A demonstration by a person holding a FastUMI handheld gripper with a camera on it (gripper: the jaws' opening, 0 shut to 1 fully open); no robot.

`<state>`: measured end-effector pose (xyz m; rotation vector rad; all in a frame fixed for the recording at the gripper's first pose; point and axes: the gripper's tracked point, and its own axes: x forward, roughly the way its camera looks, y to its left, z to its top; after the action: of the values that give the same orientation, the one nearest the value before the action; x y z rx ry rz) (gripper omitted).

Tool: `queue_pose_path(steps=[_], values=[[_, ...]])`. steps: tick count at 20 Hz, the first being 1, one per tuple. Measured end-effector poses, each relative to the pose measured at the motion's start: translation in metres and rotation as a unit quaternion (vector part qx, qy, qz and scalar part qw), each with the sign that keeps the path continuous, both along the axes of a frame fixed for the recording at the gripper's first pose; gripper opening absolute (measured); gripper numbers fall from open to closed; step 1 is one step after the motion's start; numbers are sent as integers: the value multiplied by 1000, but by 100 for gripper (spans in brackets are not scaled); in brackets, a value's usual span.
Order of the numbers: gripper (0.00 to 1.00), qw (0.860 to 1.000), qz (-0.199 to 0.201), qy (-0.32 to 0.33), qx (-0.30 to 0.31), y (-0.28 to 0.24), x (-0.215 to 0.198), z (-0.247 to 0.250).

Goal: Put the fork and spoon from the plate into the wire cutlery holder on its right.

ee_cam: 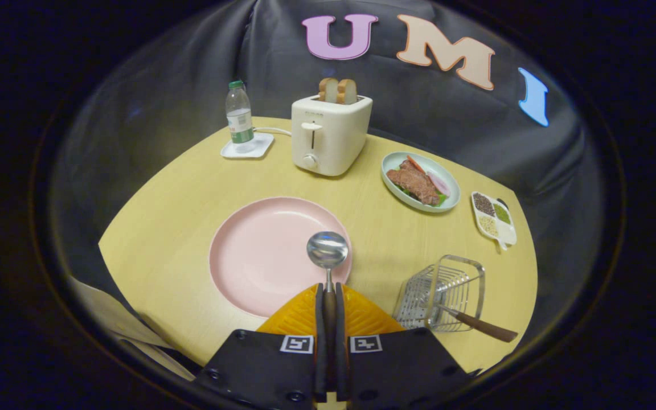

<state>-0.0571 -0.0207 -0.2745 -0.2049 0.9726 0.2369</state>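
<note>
So in the gripper view, the gripper (pixel 328 296) sits at the bottom centre of the frame with its two fingers (pixel 320 319) pinched nearly together, and they've got the spoon (pixel 327 254) clamped by its dark handle, one finger pressing on each side. The shiny bowl of the spoon sticks out just ahead of the fingertips and sits over the right-hand edge of the pink plate (pixel 259 250), which fills the middle of the frame; can't really tell if the bowl is touching the plate or lifted off it. The rest of the plate is bare pink. Down at the lower right, to the right of the plate and apart from it, is the wire cutlery holder (pixel 445 290), and the fork (pixel 473 323) is already in there, leaning with its brown handle poking out over the rim toward the lower right and the metal end down inside the wires. Everything's on a light wooden table (pixel 174 205). Further back, upper centre, there's a cream toaster (pixel 331 134) with two slices of bread (pixel 337 90) standing up in the slots. Left of that, a clear water bottle (pixel 239 117) with a green cap stands on a small white coaster (pixel 247 148). Right of the toaster is a pale green plate of meat and veg (pixel 420 181), and beyond that, near the table's right edge, a little white divided dish (pixel 494 219) with seeds or grains in its compartments.
</note>
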Motion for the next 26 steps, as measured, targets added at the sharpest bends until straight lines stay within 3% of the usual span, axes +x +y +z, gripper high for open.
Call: queue_pose_path(steps=[16, 26], values=[[9, 1000, -7, -11, -19, -102, 3, 51], [9, 999, -10, 12, -33, -143, -7, 44]])
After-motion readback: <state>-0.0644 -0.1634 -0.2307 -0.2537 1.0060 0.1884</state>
